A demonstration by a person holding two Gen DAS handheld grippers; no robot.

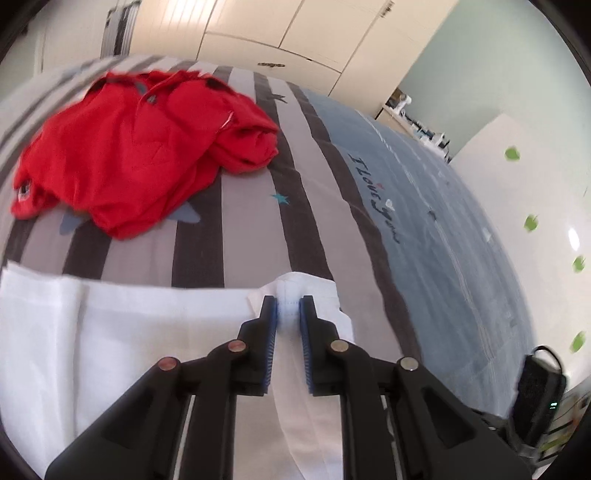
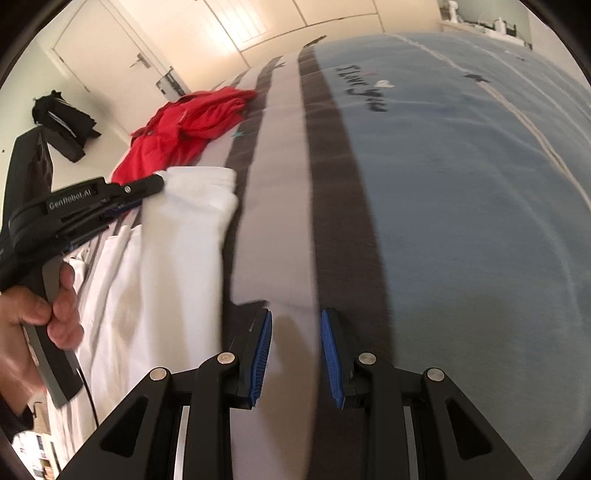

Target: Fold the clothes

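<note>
A white garment (image 1: pixel 129 325) lies spread on the striped bed cover. My left gripper (image 1: pixel 288 306) is shut on a fold of it near its far right corner; the cloth runs between the blue pads. The right wrist view shows the same white garment (image 2: pixel 177 251) with a lifted fold, and the left gripper (image 2: pixel 159 182) at its far edge. My right gripper (image 2: pixel 295 325) is open and empty, low over the grey stripes just right of the garment. A crumpled red shirt (image 1: pixel 140 155) lies farther back on the bed, also in the right wrist view (image 2: pixel 184 129).
The bed cover (image 2: pixel 461 221) has grey and dark stripes and a blue part with script. White wardrobes (image 1: pixel 288 26) and a door (image 2: pixel 107 59) stand behind. A black device (image 1: pixel 535 398) sits at the bed's right edge. Dark clothing (image 2: pixel 62 122) hangs by the wall.
</note>
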